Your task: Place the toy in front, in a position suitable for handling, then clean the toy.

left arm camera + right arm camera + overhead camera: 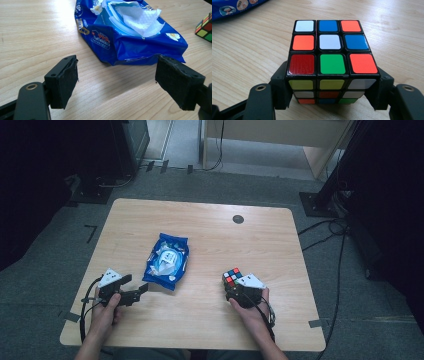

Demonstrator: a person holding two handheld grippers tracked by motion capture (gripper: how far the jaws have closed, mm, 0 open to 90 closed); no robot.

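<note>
Apparently snug between right gripper [332,98] jaws: puzzle cube [329,55].

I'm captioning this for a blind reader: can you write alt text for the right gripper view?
A scrambled puzzle cube sits on a wooden table between the right gripper's two black jaws, which flank its lower sides. Its top face shows white, blue, orange, red and green stickers. A corner of a blue packet lies at upper left.

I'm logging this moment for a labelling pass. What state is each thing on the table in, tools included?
Wet wipes pack: lying flat on the table, flap open, a wipe sticking out.
Puzzle cube: scrambled, resting on the table, between the right tool's jaws.
Right tool: jaws against the cube's two sides.
Left tool: open, holding nothing, just short of the pack.
</note>
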